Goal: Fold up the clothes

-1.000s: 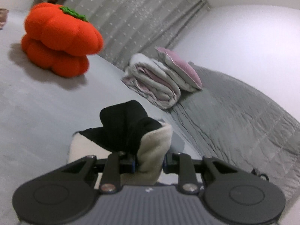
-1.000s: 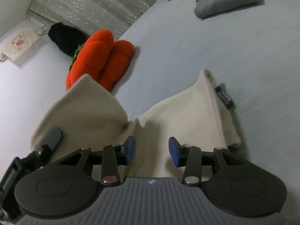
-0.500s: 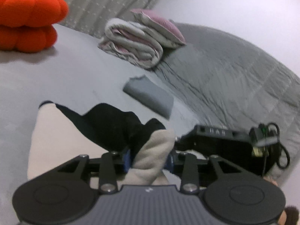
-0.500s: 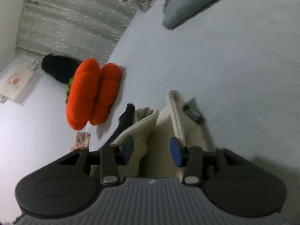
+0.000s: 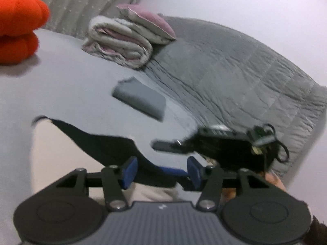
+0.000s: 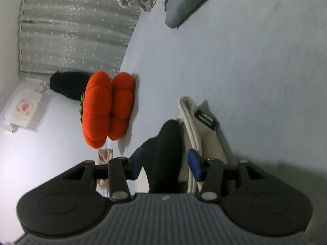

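While the cream-and-black garment (image 5: 51, 163) lies flattened on the grey bed sheet (image 5: 61, 85) directly under and ahead of the left gripper (image 5: 160, 170), that gripper's blue pads stand apart with nothing pinched. The right gripper (image 6: 166, 163) is likewise spread, the garment's black fold rising loose between its pads. The garment's long axis runs away from both grippers toward the folded grey cloth (image 5: 141, 100); neither seems clearly nearer.

Both the left gripper (image 5: 160, 169) and the right gripper (image 6: 165, 163) have black linkage arms with silver screws, blue finger pads (image 5: 128, 171), round black side discs and a ribbed grey housing. A dark fuzzy sleeve (image 5: 318, 230) shows at the left view's lower right edge.
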The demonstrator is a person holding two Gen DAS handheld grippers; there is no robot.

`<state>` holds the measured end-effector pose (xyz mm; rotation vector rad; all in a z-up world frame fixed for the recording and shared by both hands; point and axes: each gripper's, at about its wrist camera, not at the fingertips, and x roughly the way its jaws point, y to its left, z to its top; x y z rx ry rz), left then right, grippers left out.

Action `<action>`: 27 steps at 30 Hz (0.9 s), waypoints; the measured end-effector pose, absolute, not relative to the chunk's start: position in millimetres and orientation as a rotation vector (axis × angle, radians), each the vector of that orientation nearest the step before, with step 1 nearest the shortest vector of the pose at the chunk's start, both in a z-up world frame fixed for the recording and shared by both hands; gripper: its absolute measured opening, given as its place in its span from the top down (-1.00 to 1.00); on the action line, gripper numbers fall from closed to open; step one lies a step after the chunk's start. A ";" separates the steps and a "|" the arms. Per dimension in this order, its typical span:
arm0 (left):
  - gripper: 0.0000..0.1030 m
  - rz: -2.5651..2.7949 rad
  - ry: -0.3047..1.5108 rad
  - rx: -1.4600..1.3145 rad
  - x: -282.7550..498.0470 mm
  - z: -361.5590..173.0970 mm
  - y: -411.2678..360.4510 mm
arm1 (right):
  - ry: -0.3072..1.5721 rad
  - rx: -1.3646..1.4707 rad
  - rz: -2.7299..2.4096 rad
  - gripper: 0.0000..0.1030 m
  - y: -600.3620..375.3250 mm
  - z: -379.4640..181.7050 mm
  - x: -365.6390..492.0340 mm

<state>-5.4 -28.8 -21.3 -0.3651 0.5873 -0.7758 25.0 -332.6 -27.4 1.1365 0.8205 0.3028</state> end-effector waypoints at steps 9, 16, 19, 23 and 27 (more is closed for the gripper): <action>0.18 -0.606 0.588 -0.398 8.7 -27.5 11.3 | 0.881 0.915 0.307 -0.01 -311.7 -14.9 16.2; 0.31 -0.555 0.626 -0.371 11.0 -43.7 22.3 | 0.916 0.928 0.318 -0.01 -308.1 -22.8 14.8; 0.42 -0.546 0.628 -0.349 11.7 -48.8 22.4 | 0.921 0.947 0.320 -0.02 -307.5 -24.4 15.8; 0.52 -0.529 0.637 -0.330 13.0 -54.8 20.6 | 0.911 1.017 0.343 -0.02 -305.7 -28.8 21.1; 0.52 -0.514 0.627 -0.320 11.9 -54.9 18.1 | 0.883 1.008 0.319 0.14 -299.5 -26.7 23.3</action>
